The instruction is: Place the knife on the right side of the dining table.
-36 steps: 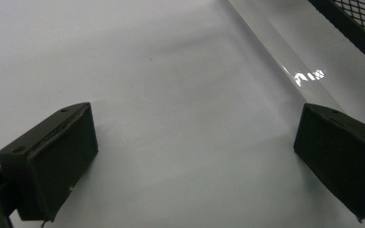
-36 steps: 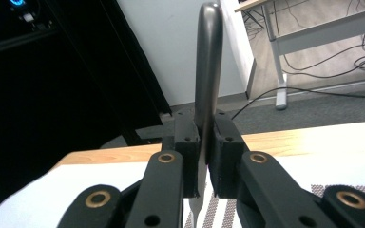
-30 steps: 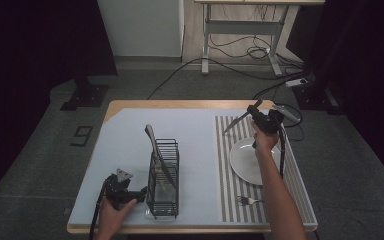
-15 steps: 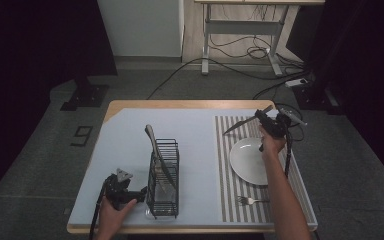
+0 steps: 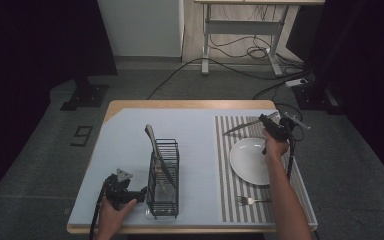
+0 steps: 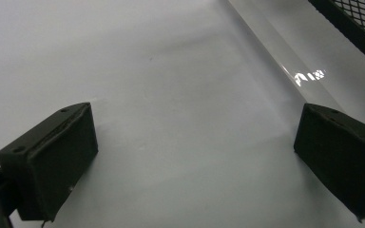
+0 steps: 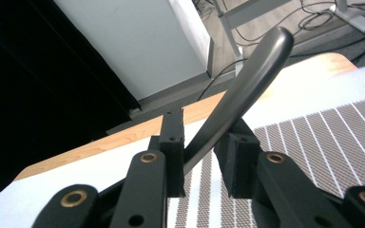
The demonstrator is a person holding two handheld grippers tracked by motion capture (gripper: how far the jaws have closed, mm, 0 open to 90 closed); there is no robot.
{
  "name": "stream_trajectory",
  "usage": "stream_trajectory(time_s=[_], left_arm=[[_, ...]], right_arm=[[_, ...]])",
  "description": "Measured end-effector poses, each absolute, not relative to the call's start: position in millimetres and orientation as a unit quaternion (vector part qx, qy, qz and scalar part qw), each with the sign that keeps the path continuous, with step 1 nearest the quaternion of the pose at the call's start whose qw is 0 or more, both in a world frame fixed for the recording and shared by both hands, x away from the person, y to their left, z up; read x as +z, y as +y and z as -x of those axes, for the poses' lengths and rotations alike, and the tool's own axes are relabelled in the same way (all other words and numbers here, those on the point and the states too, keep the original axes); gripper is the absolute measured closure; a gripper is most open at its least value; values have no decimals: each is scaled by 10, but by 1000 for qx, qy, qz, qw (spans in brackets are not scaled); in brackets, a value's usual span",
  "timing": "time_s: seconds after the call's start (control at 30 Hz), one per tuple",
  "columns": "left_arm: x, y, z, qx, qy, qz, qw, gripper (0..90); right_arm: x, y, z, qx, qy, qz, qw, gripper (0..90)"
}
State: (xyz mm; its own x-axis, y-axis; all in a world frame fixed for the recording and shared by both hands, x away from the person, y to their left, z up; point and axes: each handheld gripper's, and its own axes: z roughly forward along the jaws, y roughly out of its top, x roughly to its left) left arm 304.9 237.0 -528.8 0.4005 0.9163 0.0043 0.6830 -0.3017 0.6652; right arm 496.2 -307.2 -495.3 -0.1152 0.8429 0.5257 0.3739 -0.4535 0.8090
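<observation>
Right gripper view: table knife (image 7: 247, 80), held over the striped placemat (image 7: 323, 137) beyond the white plate (image 5: 252, 160); stiff, light, slick metal, best taken mid-handle; right gripper (image 7: 204, 161) jaws just easing apart, knife between, grip loosening; left gripper (image 6: 195, 156) spread, empty.

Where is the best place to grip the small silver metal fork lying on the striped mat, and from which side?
Grip the small silver metal fork at the middle of its slim handle, coming straight down from above. It lies flat on the striped mat with its tines toward the black wire rack, so the jaws should close across the handle's narrow width.
</observation>
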Motion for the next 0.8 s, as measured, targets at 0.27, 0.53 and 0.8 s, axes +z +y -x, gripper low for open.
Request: stream_trajectory(time_s=[0.27,0.53,0.8], left_arm=[[-5288,2370,-3048,197,511,-782,297,1],[-5288,2370,-3048,197,511,-782,297,1],[-5288,2370,-3048,197,511,-782,297,1]], right_arm=[[-5049,-3137,-4966,565,473,-649,192,704],[-5162,-3195,-4949,553,472,-660,190,664],[-5244,-3245,-4965,545,467,-674,173,642]])
